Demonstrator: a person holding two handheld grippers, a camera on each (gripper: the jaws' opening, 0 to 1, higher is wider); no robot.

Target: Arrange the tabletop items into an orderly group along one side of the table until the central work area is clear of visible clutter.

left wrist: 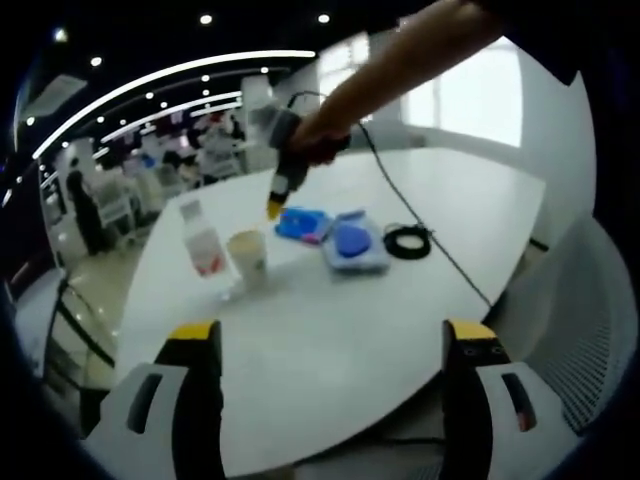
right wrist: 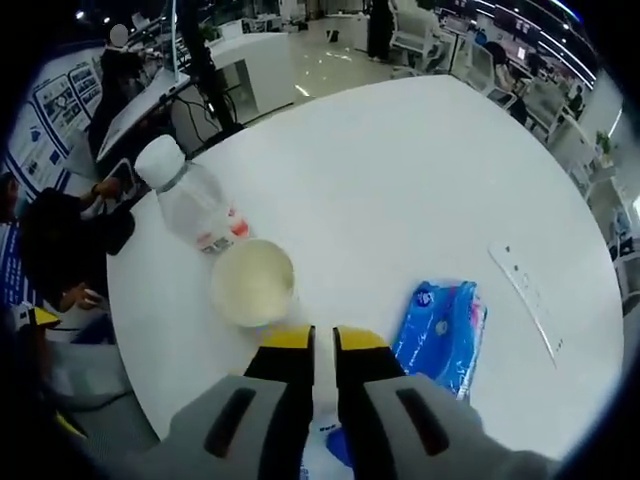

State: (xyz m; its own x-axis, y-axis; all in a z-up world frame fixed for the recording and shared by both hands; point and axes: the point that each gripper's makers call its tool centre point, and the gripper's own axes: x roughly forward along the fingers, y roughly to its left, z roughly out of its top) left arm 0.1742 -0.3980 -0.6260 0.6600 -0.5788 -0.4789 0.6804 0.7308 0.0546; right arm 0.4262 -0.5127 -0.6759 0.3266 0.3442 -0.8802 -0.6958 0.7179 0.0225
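White and smooth, the rounded desk [left wrist: 330, 340] carries a loose cluster near its middle: a clear plastic water bottle [right wrist: 190, 205] with a white cap and a red-and-white label, a cream paper cup [right wrist: 253, 283] standing open-mouthed just beside it, a soft blue tissue pack [right wrist: 445, 335] with a glossy wrapper, a pale box with a blue lid [left wrist: 354, 245] next to the pack, and a coiled black cable [left wrist: 407, 241] whose tail runs off toward the desk edge. A thin, flat white strip [right wrist: 527, 296] lies apart from the rest; what it is cannot be told. The right hand-held gripper [right wrist: 323, 340] hangs above the cup and the tissue pack with its yellow-tipped jaws nearly together and nothing between them. The left hand-held gripper [left wrist: 333, 335] sits back near the close edge of the desk, jaws spread wide and empty. Judging by this, the tidying is at an early stage: nothing is gathered along a side yet, and the right hand-held gripper looks poised to choose a first item. The next move likely calls for parting those jaws before descending; the cup is light and thin-walled, so a gentle squeeze at the rim would suit, while the bottle is round and slippery.
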